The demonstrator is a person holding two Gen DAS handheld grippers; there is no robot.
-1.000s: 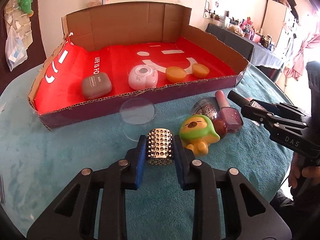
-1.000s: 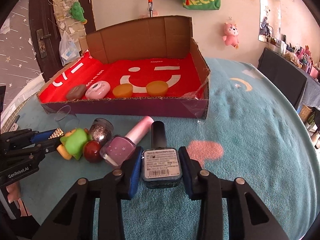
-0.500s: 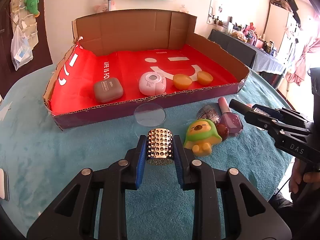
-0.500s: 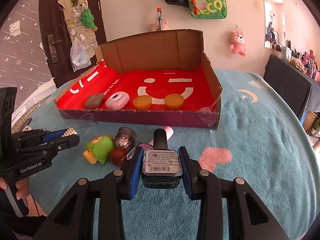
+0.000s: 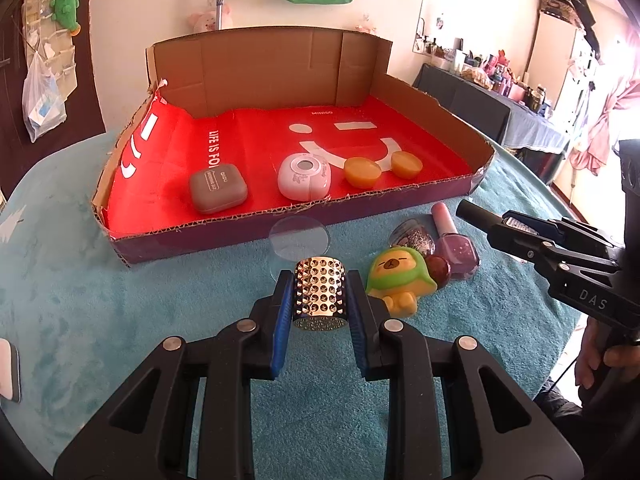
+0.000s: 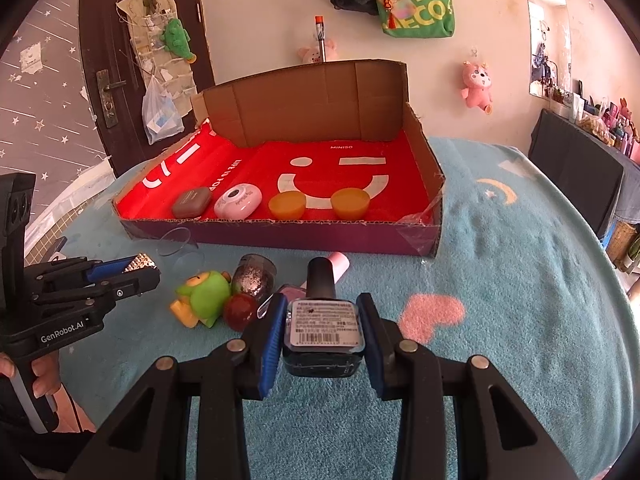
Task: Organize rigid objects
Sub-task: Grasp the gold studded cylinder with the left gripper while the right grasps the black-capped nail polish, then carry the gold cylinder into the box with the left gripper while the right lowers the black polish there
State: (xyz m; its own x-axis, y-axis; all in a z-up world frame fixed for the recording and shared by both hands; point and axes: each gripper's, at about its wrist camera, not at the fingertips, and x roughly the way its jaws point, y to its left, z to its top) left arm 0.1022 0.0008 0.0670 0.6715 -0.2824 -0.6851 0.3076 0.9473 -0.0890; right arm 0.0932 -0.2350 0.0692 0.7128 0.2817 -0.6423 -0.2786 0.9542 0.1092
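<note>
My left gripper (image 5: 319, 298) is shut on a studded silver cylinder (image 5: 319, 294), held above the teal cloth in front of the box. My right gripper (image 6: 322, 326) is shut on a dark nail polish bottle (image 6: 323, 326) with a black cap, also lifted; it shows at the right of the left wrist view (image 5: 520, 232). The cardboard box with a red liner (image 5: 160, 236) holds a grey case (image 5: 218, 194), a pink-white case (image 5: 305, 177) and two orange cups (image 5: 362, 172). On the cloth lie a green toy (image 5: 400, 282), a glitter jar (image 5: 412, 236), a red ball (image 5: 438, 269) and a purple polish bottle (image 5: 454, 248).
A clear round lid or cup (image 5: 299, 236) stands just before the box's front wall. The table has a teal cloth (image 6: 520, 280) with a pink heart patch (image 6: 432, 314). A dark cluttered table (image 5: 500, 108) stands at the far right.
Both grippers have risen and drawn back with their objects, so the box and the table objects sit lower and farther in view. The grips are unchanged.
</note>
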